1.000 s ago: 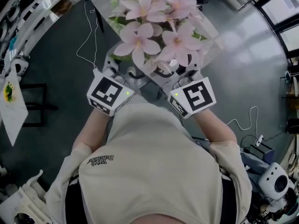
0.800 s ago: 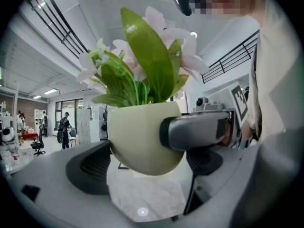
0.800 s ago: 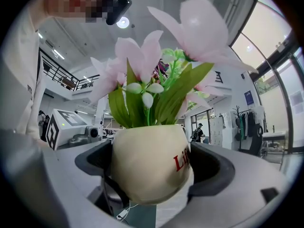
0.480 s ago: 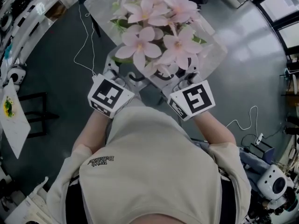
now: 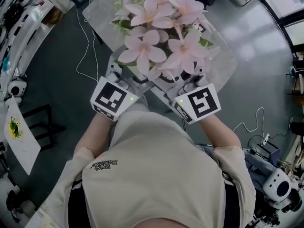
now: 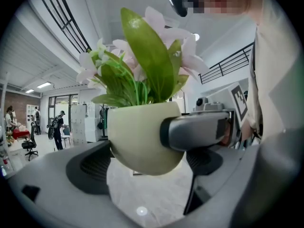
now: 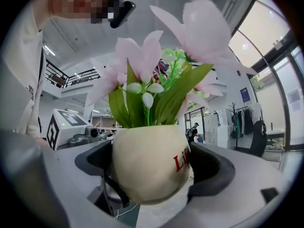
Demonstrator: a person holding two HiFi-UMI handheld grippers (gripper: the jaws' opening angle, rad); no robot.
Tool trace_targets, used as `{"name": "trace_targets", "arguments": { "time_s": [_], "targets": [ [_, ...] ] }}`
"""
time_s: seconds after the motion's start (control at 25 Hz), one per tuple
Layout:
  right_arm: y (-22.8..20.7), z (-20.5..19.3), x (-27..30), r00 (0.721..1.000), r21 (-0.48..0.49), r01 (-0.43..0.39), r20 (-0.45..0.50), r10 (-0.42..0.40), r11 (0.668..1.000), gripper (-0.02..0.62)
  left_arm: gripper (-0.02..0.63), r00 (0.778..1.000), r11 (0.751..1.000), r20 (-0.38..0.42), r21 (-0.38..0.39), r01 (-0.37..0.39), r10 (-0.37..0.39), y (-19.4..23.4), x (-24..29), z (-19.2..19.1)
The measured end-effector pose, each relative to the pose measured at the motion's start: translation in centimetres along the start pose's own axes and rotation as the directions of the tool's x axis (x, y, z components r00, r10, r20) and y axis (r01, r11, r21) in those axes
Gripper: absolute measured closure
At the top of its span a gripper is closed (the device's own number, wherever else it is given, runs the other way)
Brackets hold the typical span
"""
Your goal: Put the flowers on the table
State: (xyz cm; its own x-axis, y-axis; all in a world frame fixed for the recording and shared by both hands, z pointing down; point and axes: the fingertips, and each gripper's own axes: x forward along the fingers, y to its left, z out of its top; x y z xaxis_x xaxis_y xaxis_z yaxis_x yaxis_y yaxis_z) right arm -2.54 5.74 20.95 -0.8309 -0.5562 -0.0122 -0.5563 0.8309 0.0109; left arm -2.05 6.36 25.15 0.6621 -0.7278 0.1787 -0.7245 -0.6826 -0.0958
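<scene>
Flowers (image 5: 156, 37) gripped from both sides over table

Head view: pink blooms hide their pot, above a pale table (image 5: 225, 63); a white cable (image 5: 84, 42) trails across the floor.
Left gripper view: the left gripper (image 6: 147, 167) clamps the cream pot (image 6: 135, 132).
Right gripper view: the right gripper (image 7: 154, 175) pinches it too.

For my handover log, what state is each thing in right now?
Pot: upright, lifted, gripped from both sides.
Flowers: standing in the pot.
Left gripper: jaws shut on the pot.
Right gripper: jaws shut on the pot.
</scene>
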Motion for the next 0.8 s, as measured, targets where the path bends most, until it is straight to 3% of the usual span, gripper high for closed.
{"name": "trace_targets", "arguments": {
  "time_s": [0.4, 0.6, 0.8],
  "targets": [
    [-4.3, 1.4, 10.9, 0.999, 0.004, 0.040, 0.007, -0.040, 0.999, 0.072, 0.133, 1.000, 0.999, 0.003, -0.018, 0.028, -0.028, 11.5, 2.2, 1.1],
    [-5.2, 1.0, 12.6, 0.997, -0.016, 0.072, 0.015, -0.072, 0.997, 0.072, 0.133, 0.998, 0.997, 0.015, 0.040, 0.064, -0.064, 13.4, 3.0, 0.5],
    [-7.1, 1.0, 15.4, 0.995, -0.013, 0.100, 0.002, -0.100, 0.995, 0.072, 0.132, 0.996, 0.996, 0.015, 0.020, 0.091, -0.091, 16.4, 4.4, 0.6]
  ]
}}
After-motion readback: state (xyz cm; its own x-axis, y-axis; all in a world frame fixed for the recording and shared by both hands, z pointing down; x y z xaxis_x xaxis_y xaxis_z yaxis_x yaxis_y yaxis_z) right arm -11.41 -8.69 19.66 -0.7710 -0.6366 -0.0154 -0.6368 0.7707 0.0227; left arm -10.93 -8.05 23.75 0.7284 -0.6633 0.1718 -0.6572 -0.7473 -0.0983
